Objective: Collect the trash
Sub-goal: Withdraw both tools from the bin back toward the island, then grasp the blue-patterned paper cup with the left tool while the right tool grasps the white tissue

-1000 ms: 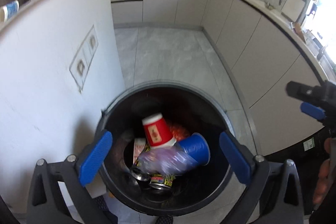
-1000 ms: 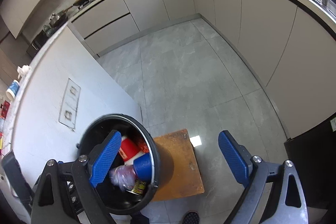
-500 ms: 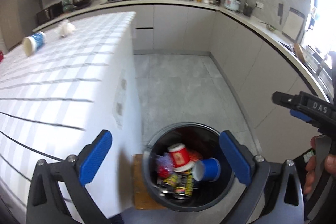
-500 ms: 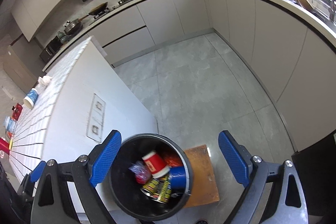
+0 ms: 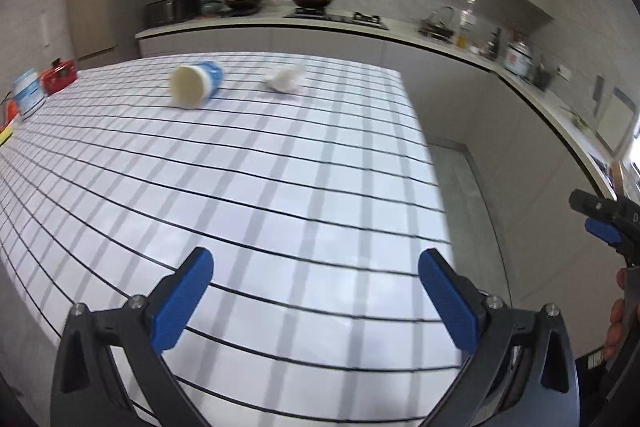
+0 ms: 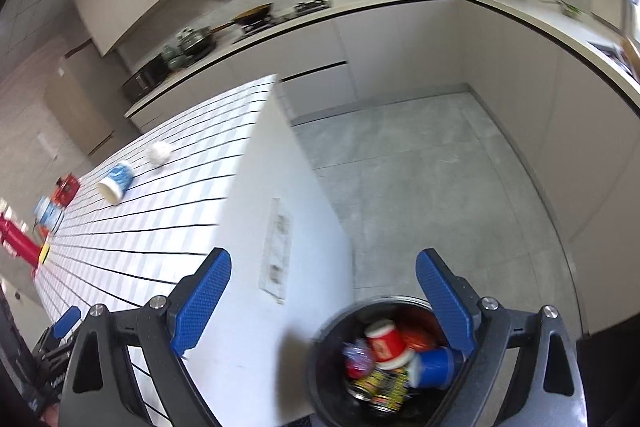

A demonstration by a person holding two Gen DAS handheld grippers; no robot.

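My left gripper (image 5: pixel 316 291) is open and empty above the near end of the white tiled counter (image 5: pixel 280 195). A blue and white paper cup (image 5: pixel 195 86) lies on its side at the far end, with a crumpled white tissue (image 5: pixel 285 79) to its right. My right gripper (image 6: pixel 322 297) is open and empty, above the counter's end and the black trash bin (image 6: pixel 320 359) on the floor. The bin holds a red cup (image 6: pixel 386 343), a blue cup (image 6: pixel 434 367), cans and wrappers. The cup (image 6: pixel 116 183) and tissue (image 6: pixel 159 153) also show in the right wrist view.
Red and blue items (image 5: pixel 44 85) stand at the counter's far left. A red cylinder (image 6: pixel 18 241) lies at the left edge. Beige cabinets (image 6: pixel 540 99) run along the back and right walls, with grey floor (image 6: pixel 420 187) between. The right gripper's tip (image 5: pixel 604 223) shows in the left wrist view.
Both grippers have risen and tilted up from the bin. The left view has swung from the bin onto the counter top; the bin has slid to the bottom of the right view.
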